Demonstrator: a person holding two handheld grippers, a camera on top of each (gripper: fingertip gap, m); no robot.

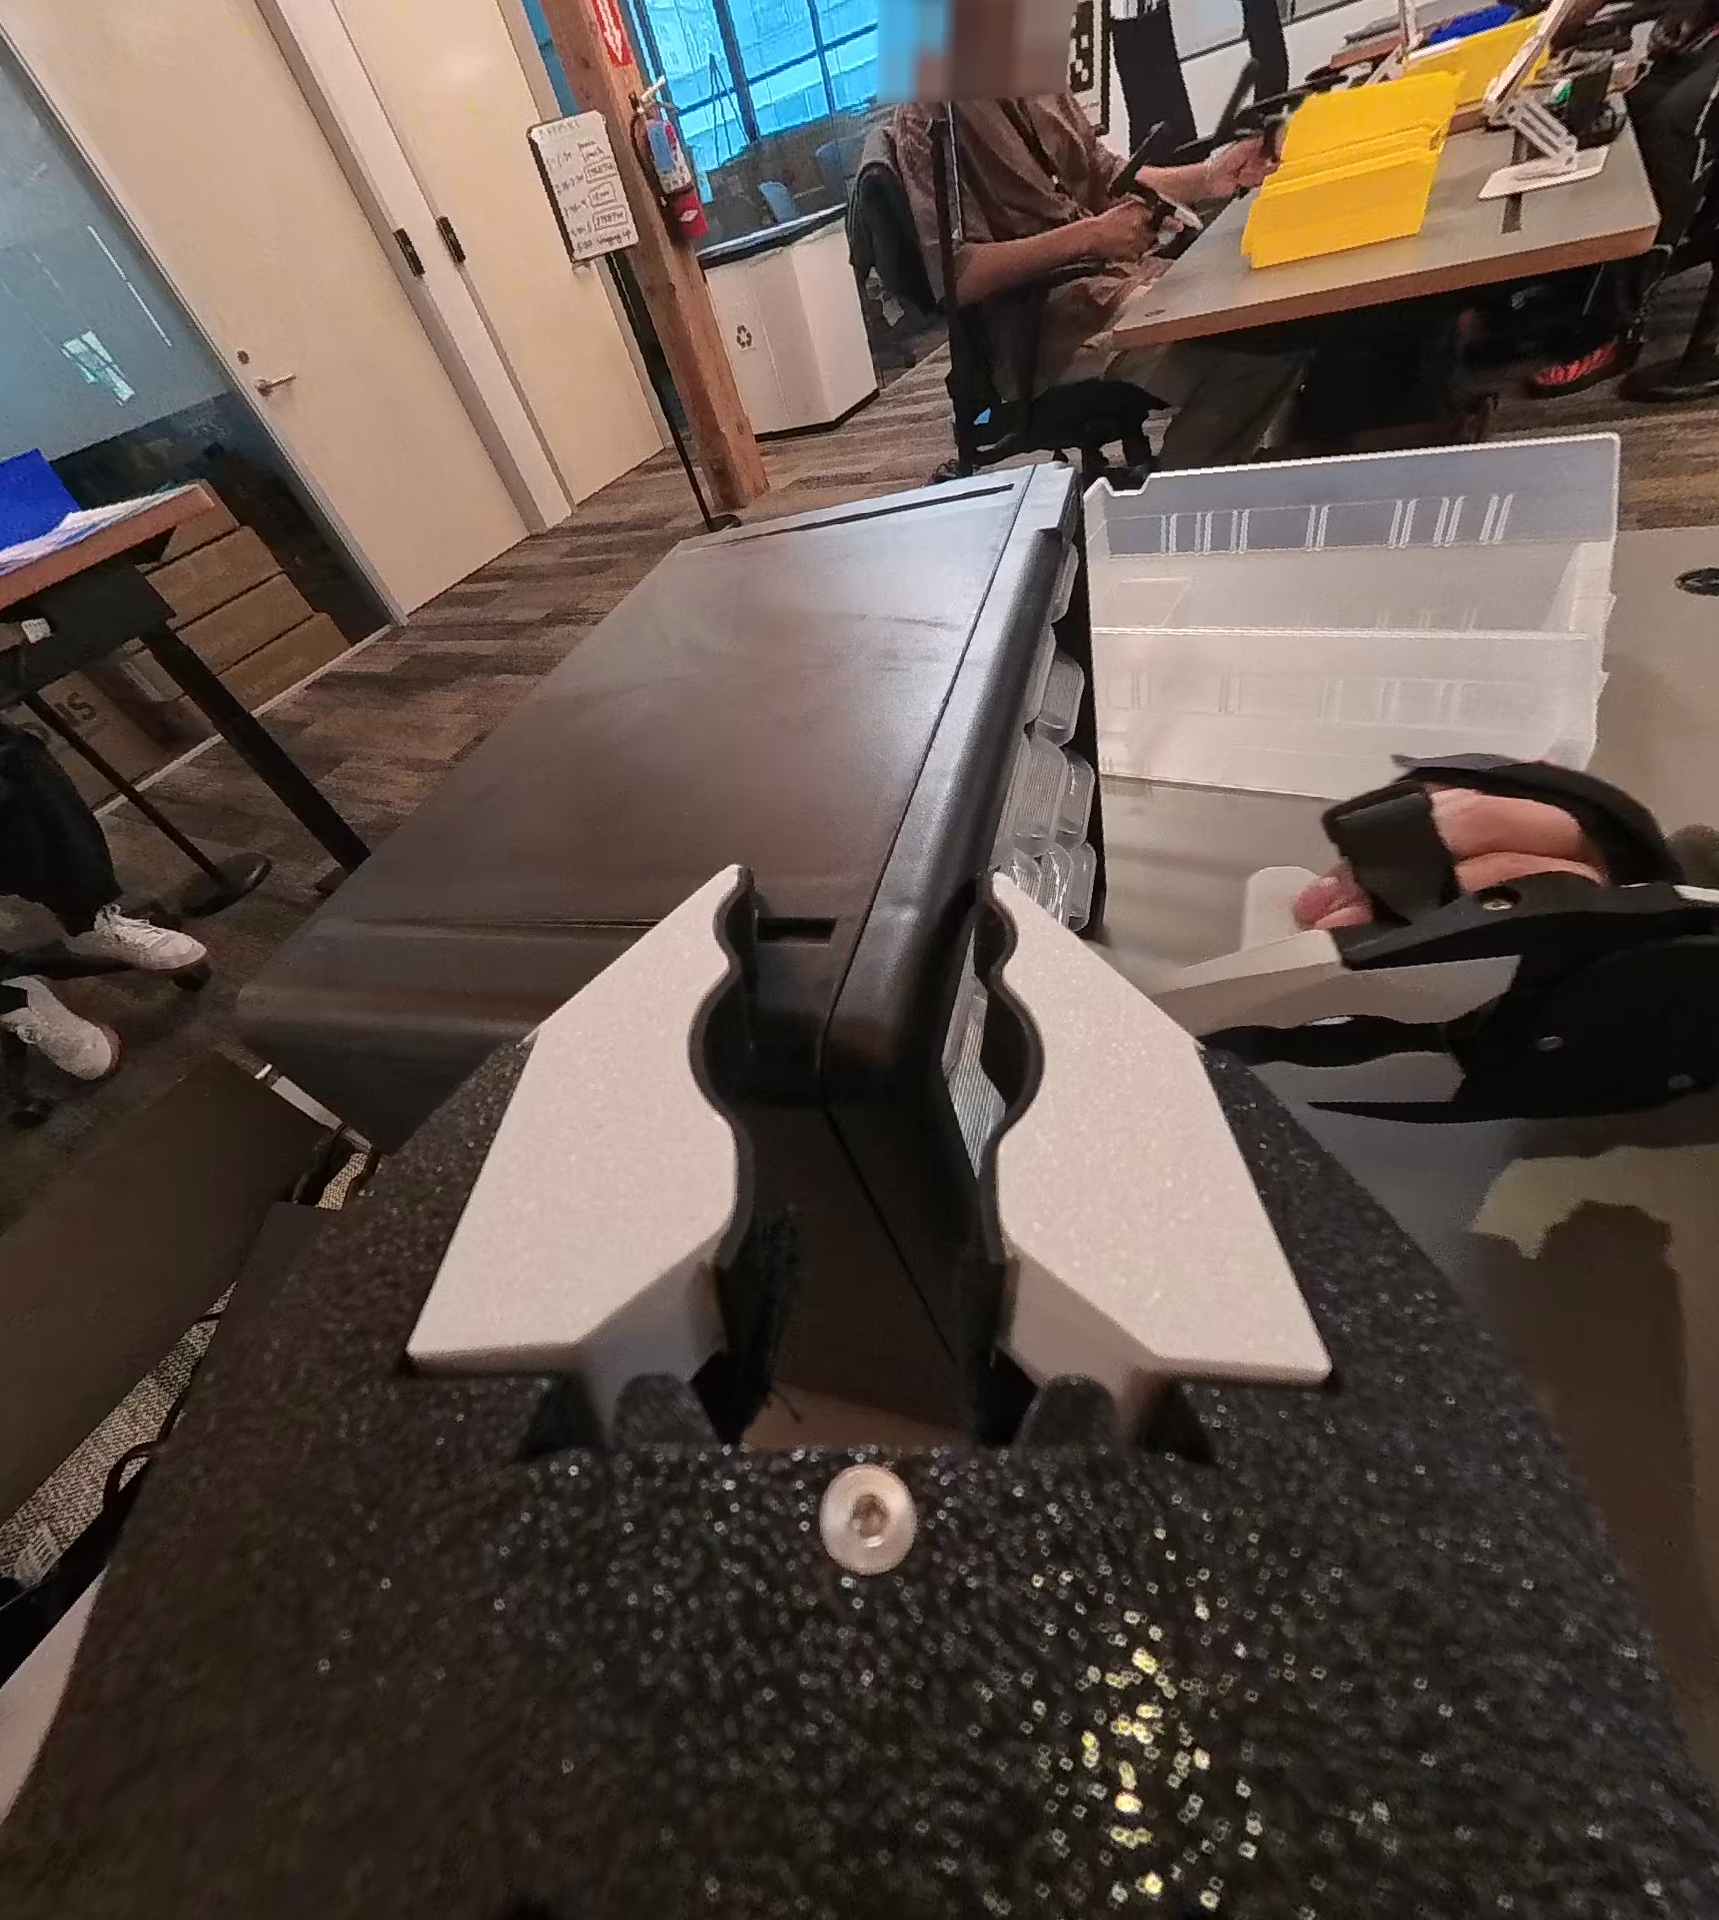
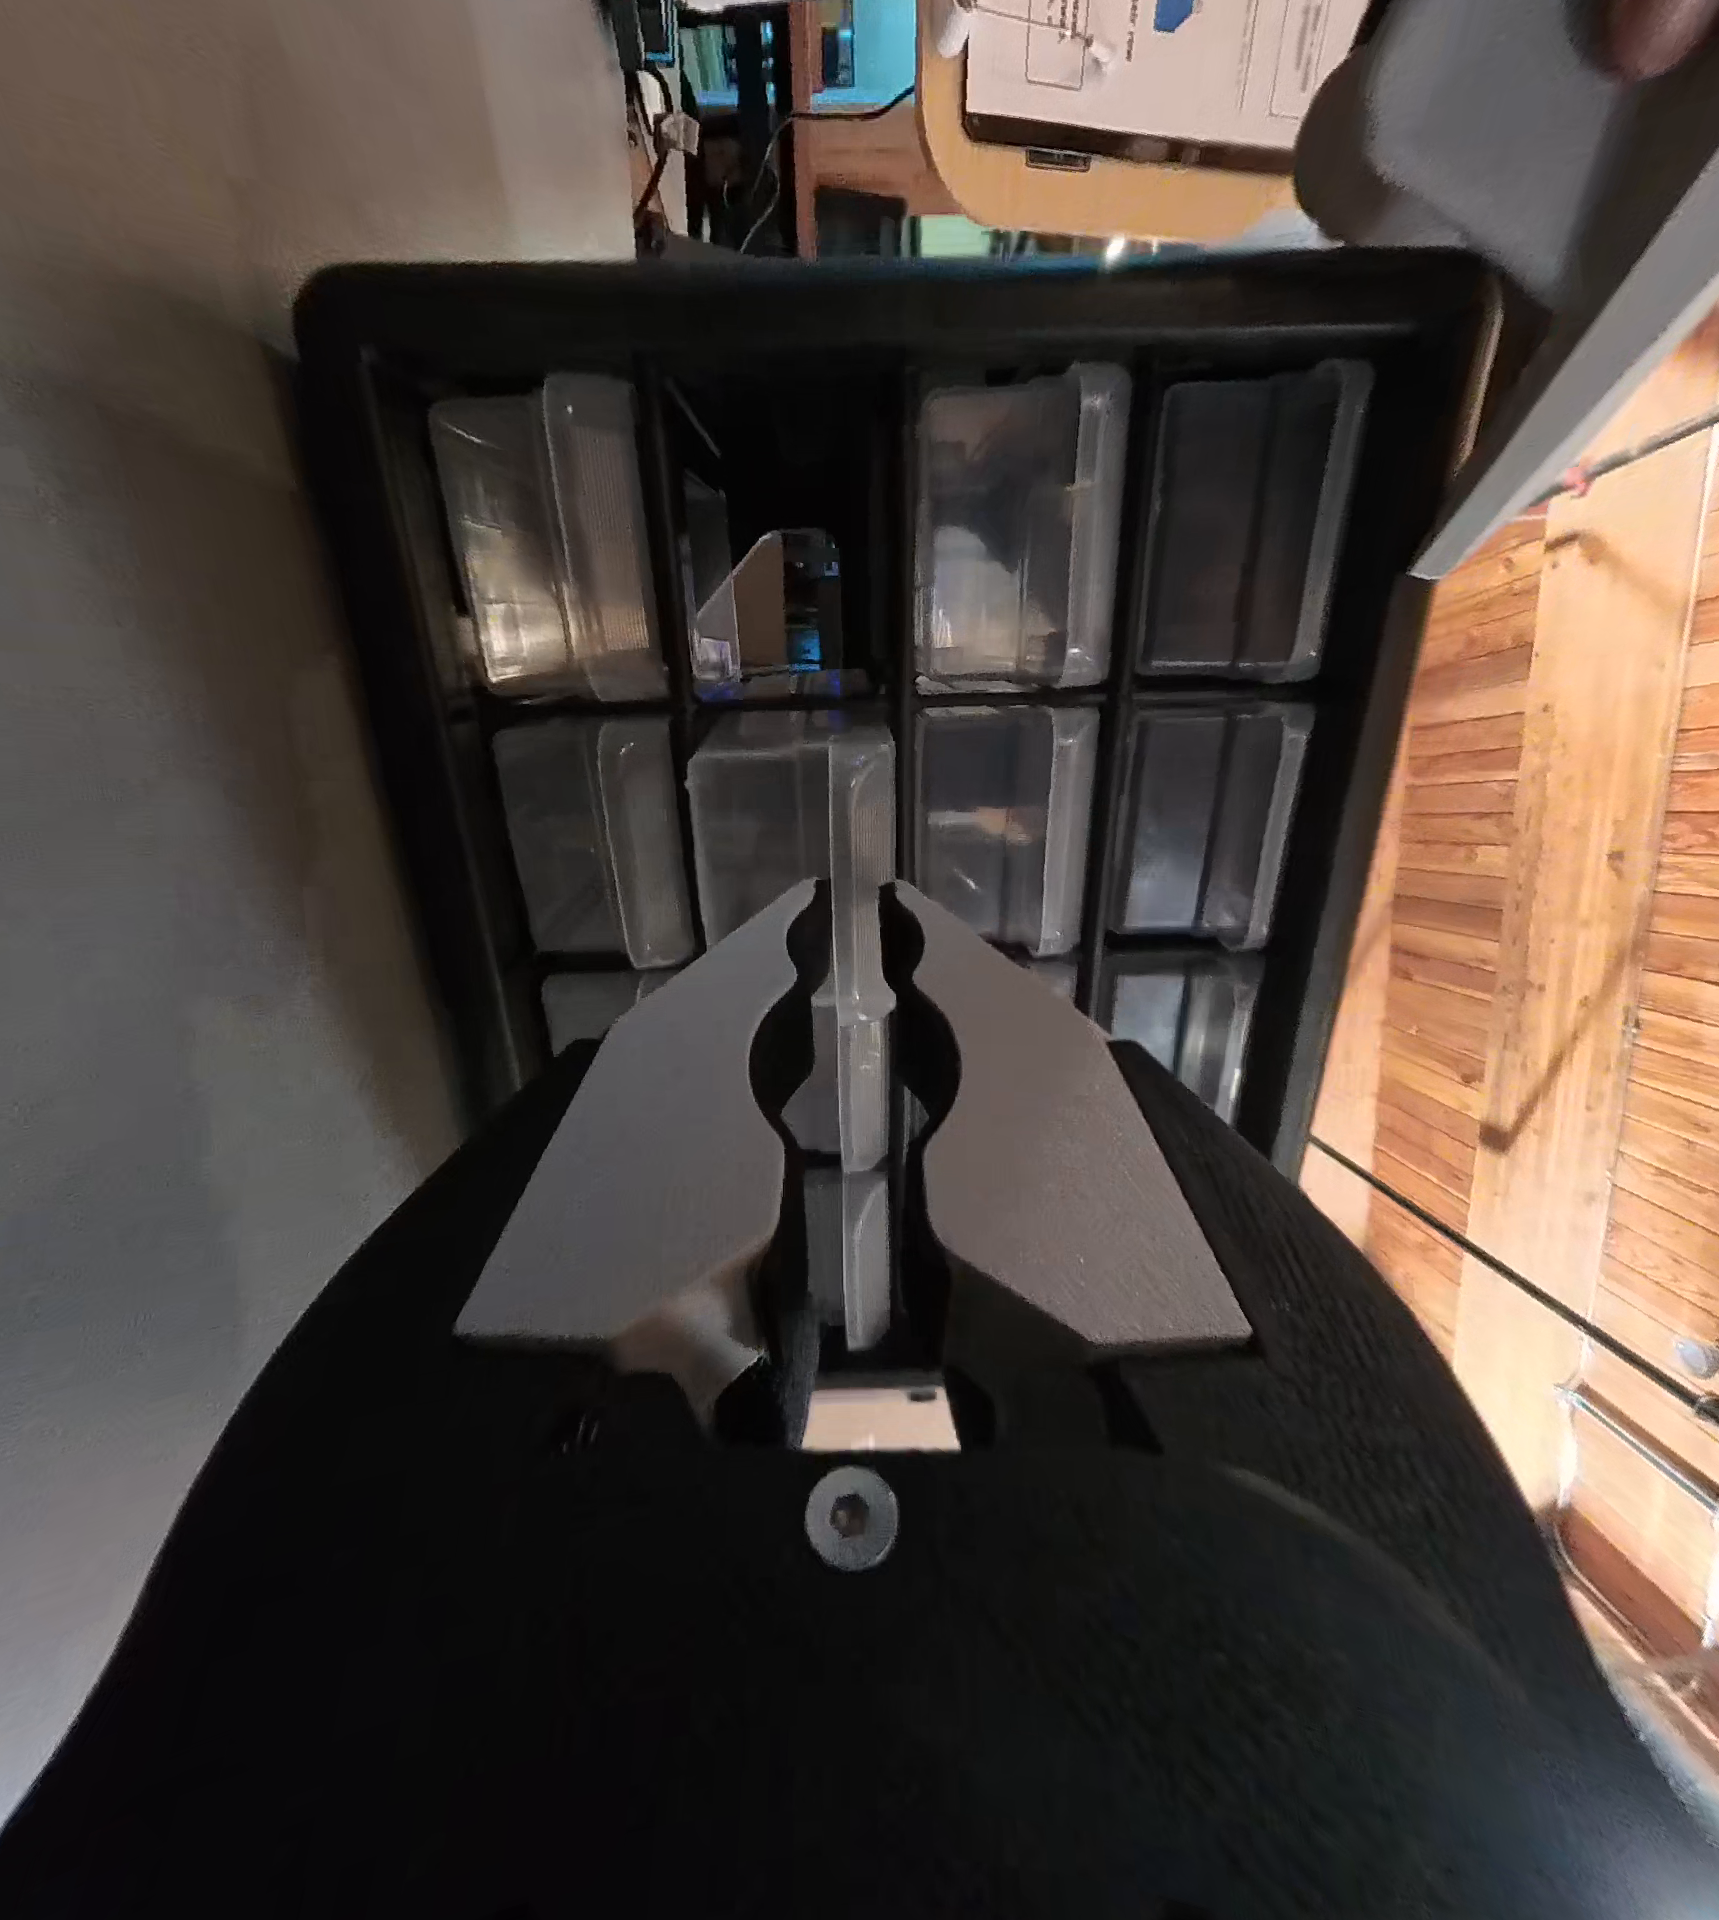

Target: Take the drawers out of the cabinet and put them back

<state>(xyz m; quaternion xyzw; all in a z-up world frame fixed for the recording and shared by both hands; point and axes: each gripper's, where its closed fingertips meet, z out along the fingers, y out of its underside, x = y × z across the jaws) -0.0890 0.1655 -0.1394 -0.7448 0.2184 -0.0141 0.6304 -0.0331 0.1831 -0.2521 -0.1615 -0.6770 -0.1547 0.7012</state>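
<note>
While clamped, drawer (image 2: 860,883) betw right hand-held gripper (image 2: 857,899) fingers.

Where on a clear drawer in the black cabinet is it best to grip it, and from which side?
Grip the thin handle lip on the drawer's front, coming straight from the front of the cabinet. It juts out as a narrow fin, and the right gripper already closes on it.

a grey table (image 1: 1717,665) carries the black cabinet (image 1: 730,727) and clear drawers (image 1: 1354,644).

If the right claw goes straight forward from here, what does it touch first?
The right claw is already closed on the handle of a clear drawer. Going forward, it would likely push that drawer deeper into the black cabinet; the depth is unclear.
</note>
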